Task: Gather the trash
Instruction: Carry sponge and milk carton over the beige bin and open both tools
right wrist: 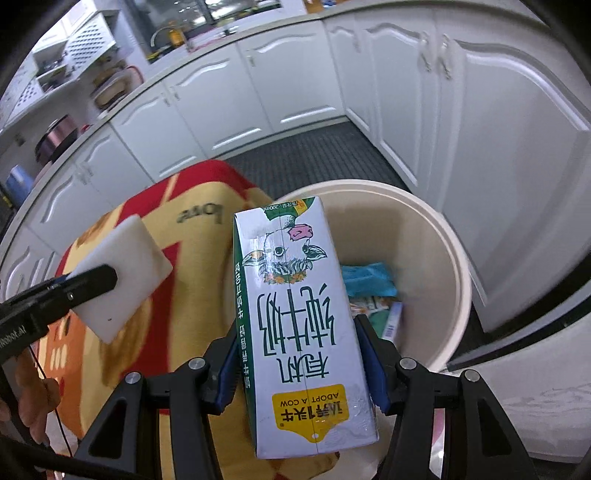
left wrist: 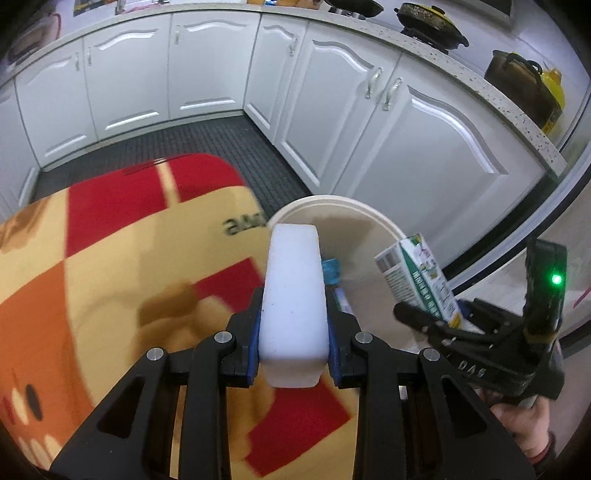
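Observation:
My left gripper (left wrist: 293,325) is shut on a white foam block (left wrist: 293,291), held above the rug just left of a cream round trash bin (left wrist: 369,214). The block also shows in the right wrist view (right wrist: 122,273), with the left gripper (right wrist: 74,288) clamped on it. My right gripper (right wrist: 301,362) is shut on a white and green milk carton (right wrist: 299,325), held over the bin's (right wrist: 443,236) near left rim. The carton (left wrist: 421,280) and right gripper (left wrist: 443,317) show at the right of the left wrist view. Blue and green wrappers (right wrist: 365,280) lie inside the bin.
A red, orange and yellow rug (left wrist: 110,277) lies on the floor left of the bin. White kitchen cabinets (left wrist: 332,110) line the back and right. A dark ribbed mat (left wrist: 207,144) runs along them. Pots (left wrist: 428,26) stand on the counter.

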### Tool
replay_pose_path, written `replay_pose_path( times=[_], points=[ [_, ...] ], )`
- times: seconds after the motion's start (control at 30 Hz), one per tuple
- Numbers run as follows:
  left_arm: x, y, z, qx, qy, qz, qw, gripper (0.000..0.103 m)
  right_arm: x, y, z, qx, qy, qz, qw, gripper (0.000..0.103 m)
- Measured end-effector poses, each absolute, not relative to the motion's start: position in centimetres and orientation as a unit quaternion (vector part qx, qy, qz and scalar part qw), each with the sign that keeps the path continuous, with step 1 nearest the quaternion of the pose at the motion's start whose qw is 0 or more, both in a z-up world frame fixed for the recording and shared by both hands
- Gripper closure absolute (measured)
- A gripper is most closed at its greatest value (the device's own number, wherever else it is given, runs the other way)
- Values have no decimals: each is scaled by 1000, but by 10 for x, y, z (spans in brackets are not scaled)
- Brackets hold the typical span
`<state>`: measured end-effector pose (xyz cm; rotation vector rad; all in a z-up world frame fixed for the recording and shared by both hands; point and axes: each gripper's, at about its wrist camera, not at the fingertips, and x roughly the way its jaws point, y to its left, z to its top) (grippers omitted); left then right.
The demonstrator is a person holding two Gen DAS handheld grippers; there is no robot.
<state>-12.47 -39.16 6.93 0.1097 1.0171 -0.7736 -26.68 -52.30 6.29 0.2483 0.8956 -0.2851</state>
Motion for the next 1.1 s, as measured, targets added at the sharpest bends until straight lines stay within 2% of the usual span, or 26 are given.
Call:
replay_pose_path(
  times=[0.33, 1.1],
  points=[
    [-124, -431, 57, 65, 472, -362, 801, 77, -266, -552, 56, 143, 428, -161, 878, 48],
    [-119, -450, 39, 78, 474, -358, 801, 77, -252, -584, 43, 176, 421, -185, 871, 48]
  ],
)
